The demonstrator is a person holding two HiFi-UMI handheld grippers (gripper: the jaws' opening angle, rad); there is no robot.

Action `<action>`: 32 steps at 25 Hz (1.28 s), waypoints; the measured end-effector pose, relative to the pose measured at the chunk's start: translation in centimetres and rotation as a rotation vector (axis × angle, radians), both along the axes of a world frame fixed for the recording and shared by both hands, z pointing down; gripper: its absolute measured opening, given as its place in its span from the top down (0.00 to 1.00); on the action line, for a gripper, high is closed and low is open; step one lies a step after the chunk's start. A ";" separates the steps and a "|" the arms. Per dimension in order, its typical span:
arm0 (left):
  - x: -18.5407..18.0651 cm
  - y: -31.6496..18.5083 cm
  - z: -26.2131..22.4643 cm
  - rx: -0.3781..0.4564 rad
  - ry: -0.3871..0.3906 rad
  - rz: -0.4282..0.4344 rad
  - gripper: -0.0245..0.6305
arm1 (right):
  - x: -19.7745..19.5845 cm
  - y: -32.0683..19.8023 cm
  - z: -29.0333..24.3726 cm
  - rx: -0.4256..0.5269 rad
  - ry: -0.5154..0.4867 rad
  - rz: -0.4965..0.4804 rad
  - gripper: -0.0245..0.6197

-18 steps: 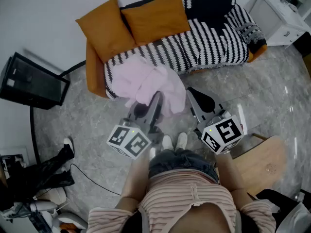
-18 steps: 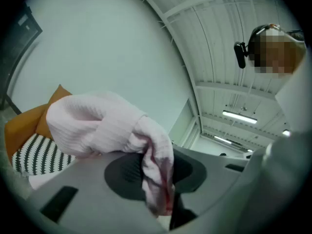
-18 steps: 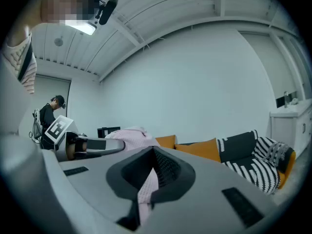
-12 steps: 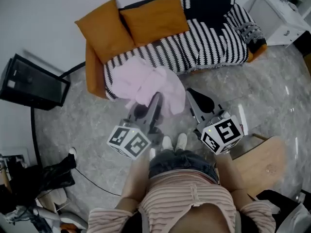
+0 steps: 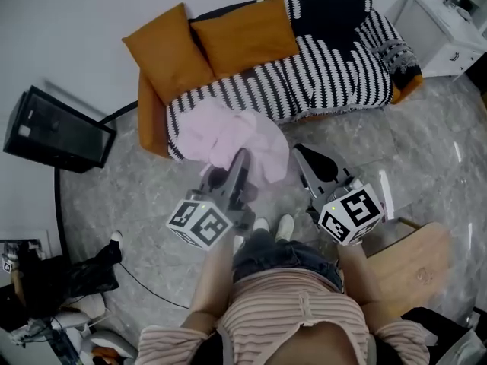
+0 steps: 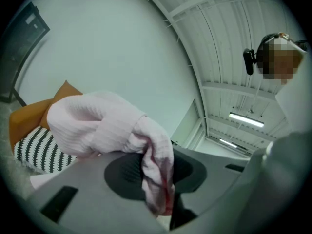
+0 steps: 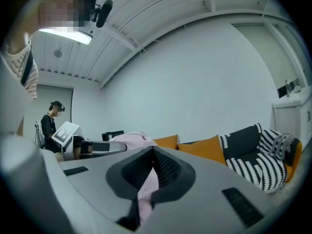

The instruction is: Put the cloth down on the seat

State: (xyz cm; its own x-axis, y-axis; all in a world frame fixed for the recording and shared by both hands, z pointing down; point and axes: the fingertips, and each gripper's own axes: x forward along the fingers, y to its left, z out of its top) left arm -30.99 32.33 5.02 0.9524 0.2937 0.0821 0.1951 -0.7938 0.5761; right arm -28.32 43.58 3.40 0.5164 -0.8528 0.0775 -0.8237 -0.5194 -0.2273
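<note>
A pale pink cloth (image 5: 221, 131) hangs bunched in the air in front of the orange sofa, over the striped blanket covering its seat (image 5: 319, 74). My left gripper (image 5: 242, 157) is shut on the cloth; in the left gripper view a fold of the cloth (image 6: 97, 126) runs down between the jaws of that gripper (image 6: 157, 179). To its right, my right gripper (image 5: 303, 152) reaches the cloth's right edge. In the right gripper view a thin strip of cloth (image 7: 146, 191) is pinched in the gripper (image 7: 151, 179). Both grippers point level, side by side.
Two orange cushions (image 5: 205, 40) lean at the sofa's left end. A black screen (image 5: 57, 131) stands on the floor at left, a white cabinet (image 5: 445, 29) at top right and a wooden stool (image 5: 411, 261) at lower right. Another person (image 7: 51, 123) stands far off.
The grippers and the cloth keep almost the same place. The sofa sits a little higher in the picture, and a shoe at the lower left has shifted.
</note>
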 end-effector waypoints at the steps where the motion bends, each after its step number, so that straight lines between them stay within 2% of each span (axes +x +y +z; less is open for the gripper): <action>1: 0.0 -0.1 -0.1 0.002 0.003 -0.005 0.81 | 0.0 0.2 -0.1 0.004 -0.002 -0.002 0.95; 11: 0.8 -0.9 -0.8 0.012 0.005 -0.053 0.81 | 1.6 2.8 -0.2 0.040 -0.032 0.054 0.95; 19: 3.2 -2.3 -1.1 0.009 0.017 -0.073 0.81 | 3.9 2.1 -0.1 0.041 -0.040 0.050 0.95; 25: 6.5 -4.8 -0.1 -0.009 0.001 -0.091 0.81 | 7.0 0.2 0.5 0.027 -0.050 0.044 0.95; 32: 12.3 -8.7 1.5 -0.022 -0.016 -0.109 0.81 | 13.0 -3.2 2.3 0.003 -0.085 0.045 0.95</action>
